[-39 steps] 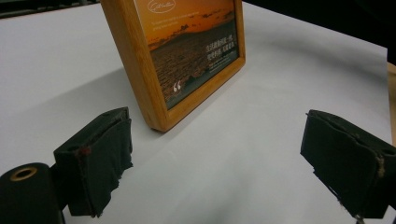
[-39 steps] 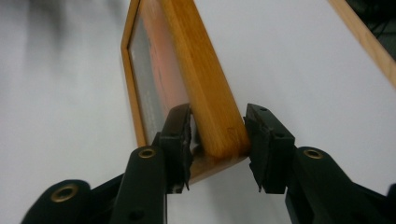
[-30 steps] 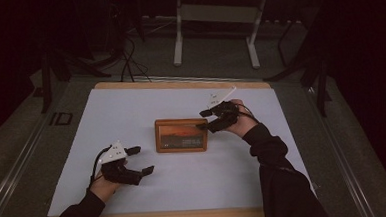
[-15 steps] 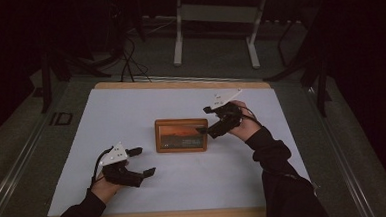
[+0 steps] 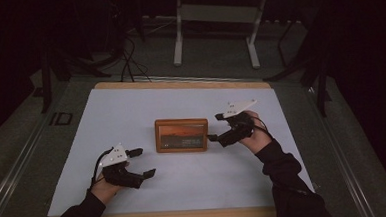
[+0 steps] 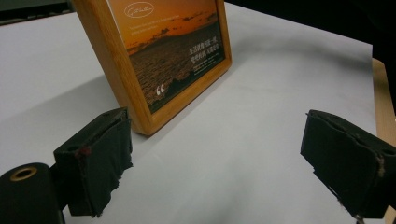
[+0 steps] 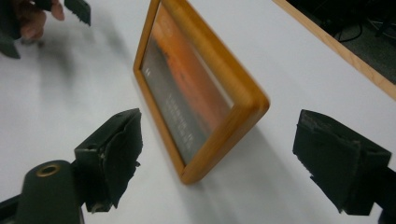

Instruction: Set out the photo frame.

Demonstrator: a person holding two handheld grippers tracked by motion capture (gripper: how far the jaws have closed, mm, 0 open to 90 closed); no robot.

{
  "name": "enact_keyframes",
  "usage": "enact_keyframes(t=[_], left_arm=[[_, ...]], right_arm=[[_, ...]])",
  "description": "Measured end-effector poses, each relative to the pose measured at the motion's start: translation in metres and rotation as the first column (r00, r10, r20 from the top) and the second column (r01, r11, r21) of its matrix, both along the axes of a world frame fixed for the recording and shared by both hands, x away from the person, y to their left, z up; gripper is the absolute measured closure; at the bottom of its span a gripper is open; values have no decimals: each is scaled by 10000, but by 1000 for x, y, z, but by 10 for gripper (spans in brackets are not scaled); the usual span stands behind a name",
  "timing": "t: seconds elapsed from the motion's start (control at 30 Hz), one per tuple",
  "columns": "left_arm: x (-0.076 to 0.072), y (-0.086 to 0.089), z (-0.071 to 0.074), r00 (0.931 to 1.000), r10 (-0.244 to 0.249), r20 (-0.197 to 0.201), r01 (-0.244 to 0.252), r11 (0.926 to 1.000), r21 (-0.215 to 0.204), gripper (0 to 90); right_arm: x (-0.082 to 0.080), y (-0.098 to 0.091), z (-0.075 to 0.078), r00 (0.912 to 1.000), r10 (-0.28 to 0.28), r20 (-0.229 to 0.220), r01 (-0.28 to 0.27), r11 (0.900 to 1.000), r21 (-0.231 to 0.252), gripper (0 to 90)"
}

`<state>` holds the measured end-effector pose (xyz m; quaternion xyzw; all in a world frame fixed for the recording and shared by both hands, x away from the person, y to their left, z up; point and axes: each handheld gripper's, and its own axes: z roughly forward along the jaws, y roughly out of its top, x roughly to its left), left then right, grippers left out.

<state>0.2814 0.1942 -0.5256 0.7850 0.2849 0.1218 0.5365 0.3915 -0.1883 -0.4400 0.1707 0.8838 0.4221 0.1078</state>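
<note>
A wooden picture frame [image 5: 181, 135] with an orange sunset print stands upright at the middle of the white table. My right gripper [image 5: 215, 127] hovers just right of it, apart from its right edge. Its jaws have just been opening and stand wide, with nothing between the pads. In the right gripper view the frame's near end [image 7: 201, 93] stands a little ahead of my right gripper [image 7: 226, 156]. My left gripper [image 5: 145, 162] rests open at the front left. The left gripper view has the frame's front [image 6: 163, 56] beyond my left gripper [image 6: 224, 163].
The white sheet [image 5: 131, 106] covers the table up to a wooden rim [image 5: 179, 83]. Bare sheet lies on all sides of the frame. Beyond the far edge, a metal stand [image 5: 214, 32] and cables [image 5: 128, 57] sit on the dark floor.
The right gripper opened off the frame's right edge and drew back to the right. The frame stays standing in place. The left gripper has not moved.
</note>
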Motion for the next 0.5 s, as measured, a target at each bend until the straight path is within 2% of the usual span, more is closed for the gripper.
enact_keyframes(t=[0.1, 0.17, 0.3, 0.33, 0.5], left_arm=[[0, 0, 0, 10000, 19, -8, -19, 10000, -46, 93], [1, 0, -1, 10000, 31, 5, -31, 10000, 22, 93], [0, 0, 0, 10000, 3, 18, -3, 10000, 11, 93], [0, 0, 0, 10000, -7, 35, 7, 10000, 11, 93], [0, 0, 0, 10000, -6, 42, 6, 10000, -14, 93]], right_arm=[[-5, -4, -5, 9999, -2, -103, 3, 9999, 166, 153], [-14, -10, -12, 9997, -1, -244, 15, 9983, 576, 153], [-21, -14, -18, 9994, 29, -354, -1, 9969, 790, 152], [-26, -16, -22, 9991, 83, -426, -40, 9951, 990, 148], [-35, -20, -31, 9990, -10, -458, 57, 9946, 1033, 143]])
